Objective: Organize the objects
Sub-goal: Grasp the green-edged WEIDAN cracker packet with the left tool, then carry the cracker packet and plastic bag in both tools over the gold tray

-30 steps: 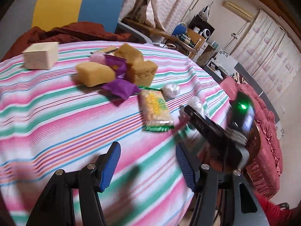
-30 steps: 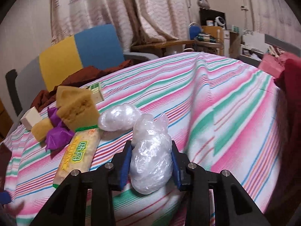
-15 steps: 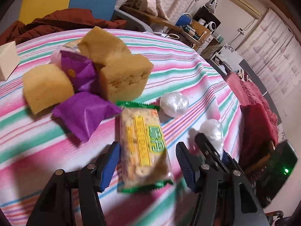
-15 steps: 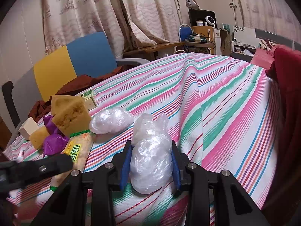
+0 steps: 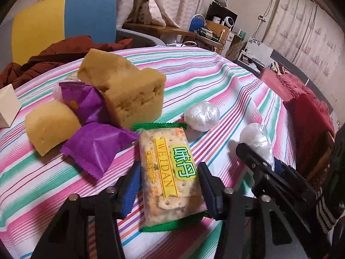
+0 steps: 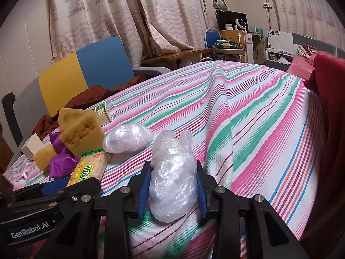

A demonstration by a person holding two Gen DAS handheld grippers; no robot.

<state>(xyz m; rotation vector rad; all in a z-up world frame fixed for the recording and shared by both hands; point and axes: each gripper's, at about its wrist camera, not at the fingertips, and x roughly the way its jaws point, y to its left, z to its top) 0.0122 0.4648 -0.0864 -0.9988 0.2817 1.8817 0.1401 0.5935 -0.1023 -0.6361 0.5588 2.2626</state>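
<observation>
A green-edged cracker packet [image 5: 168, 168] lies on the striped tablecloth [image 5: 215, 82], lengthwise between the fingers of my left gripper [image 5: 169, 185]. The jaws are closing, and the blue pads meet both long sides of the packet. My right gripper [image 6: 172, 190] is shut on a crumpled clear plastic bundle [image 6: 172, 185] that rests on the cloth. The left wrist view shows that bundle [image 5: 256, 140] at the right, behind the right gripper's black finger [image 5: 269, 172]. The right wrist view shows the packet [image 6: 90, 168] at the lower left.
A second plastic ball [image 5: 201, 118] lies just beyond the packet. Behind it are stacked yellow sponge blocks [image 5: 129, 95], another sponge [image 5: 49, 127], two purple sachets [image 5: 97, 146] and a white box [image 5: 6, 108]. A blue-and-yellow chair [image 5: 64, 21] with a brown cloth stands behind the table.
My left gripper has moved forward across the table to the cracker packet, and its jaws have narrowed around it. The right gripper and its plastic bundle have stayed put.
</observation>
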